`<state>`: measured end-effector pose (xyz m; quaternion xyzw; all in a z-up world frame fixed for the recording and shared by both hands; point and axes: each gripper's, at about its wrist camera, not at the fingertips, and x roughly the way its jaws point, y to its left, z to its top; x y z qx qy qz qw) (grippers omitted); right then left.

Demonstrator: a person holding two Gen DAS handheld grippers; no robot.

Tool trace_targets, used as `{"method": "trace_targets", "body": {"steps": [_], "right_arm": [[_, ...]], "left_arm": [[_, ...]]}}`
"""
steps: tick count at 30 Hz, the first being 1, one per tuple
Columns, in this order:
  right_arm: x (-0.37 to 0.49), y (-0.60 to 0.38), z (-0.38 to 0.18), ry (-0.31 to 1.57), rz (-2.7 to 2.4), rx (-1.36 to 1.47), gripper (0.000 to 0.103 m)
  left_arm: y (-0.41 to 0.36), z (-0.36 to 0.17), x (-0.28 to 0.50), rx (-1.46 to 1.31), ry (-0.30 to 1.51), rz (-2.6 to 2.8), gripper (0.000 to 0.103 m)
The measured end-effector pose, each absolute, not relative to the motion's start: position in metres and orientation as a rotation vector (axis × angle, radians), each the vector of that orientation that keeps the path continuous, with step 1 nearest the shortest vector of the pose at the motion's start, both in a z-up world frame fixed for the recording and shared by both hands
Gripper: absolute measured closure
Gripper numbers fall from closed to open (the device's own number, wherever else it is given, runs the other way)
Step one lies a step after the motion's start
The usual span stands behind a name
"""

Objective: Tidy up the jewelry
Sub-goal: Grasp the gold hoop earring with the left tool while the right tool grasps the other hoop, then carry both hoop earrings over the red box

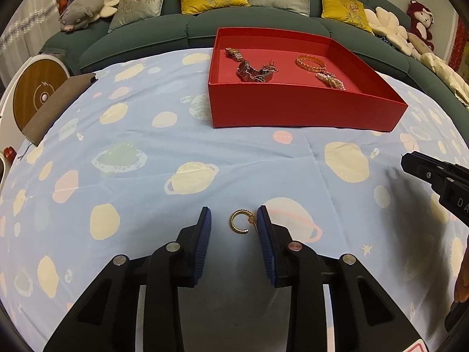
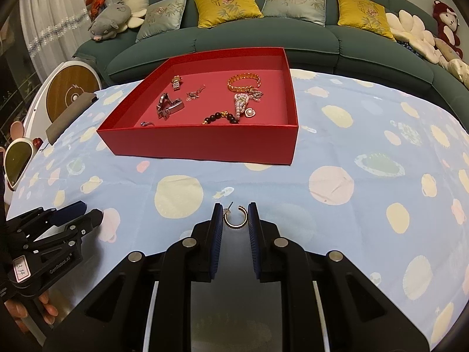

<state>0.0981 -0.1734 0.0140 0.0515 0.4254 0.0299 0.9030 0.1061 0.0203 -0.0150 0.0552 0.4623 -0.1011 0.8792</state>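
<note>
A gold hoop earring (image 2: 235,217) is gripped between the right gripper (image 2: 234,220) pads. Another earring (image 1: 241,220) lies on the tablecloth (image 1: 146,152) between the left gripper (image 1: 233,223) jaws, touched only on one side. The red box (image 1: 293,111) front wall hides part of its floor.

Legend. We count two grippers, the left gripper (image 1: 234,211) and the right gripper (image 2: 235,205), and two hoop earrings on the cloth: one hoop earring (image 1: 232,220) in the left wrist view and a second hoop earring (image 2: 234,225) in the right wrist view. One red box (image 2: 205,143) holds two watches, a gold watch (image 2: 176,82) and a silver watch (image 2: 170,107), one gold bracelet (image 2: 239,89), one dark bead bracelet (image 2: 219,116) and one ring (image 2: 146,123); the pearl pieces lie tangled, so we leave them uncounted. One sofa (image 2: 263,41) carries four cushions: two yellow cushions (image 2: 227,4) and two grey cushions (image 2: 296,0)
</note>
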Motion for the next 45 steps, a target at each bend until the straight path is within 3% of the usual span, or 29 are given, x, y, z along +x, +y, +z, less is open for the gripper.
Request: {"method": "trace_targets", "body": {"steps": [3,25,45], "right_arm": [[0.097,-0.172,0.015,0.876,0.067,0.106,0.086],[0.089,-0.172,0.022,0.864,0.082,0.110,0.086],[0.090,-0.162,0.045,0.807,0.111,0.116,0.086]], "left_arm": [[0.020,-0.015,0.107,0.112,0.966,-0.213,0.087],[0.031,0.000,0.097,-0.008,0.998,-0.293,0.088],[0.028,0.041,0.104,-0.043,0.900,-0.309,0.088]]}}
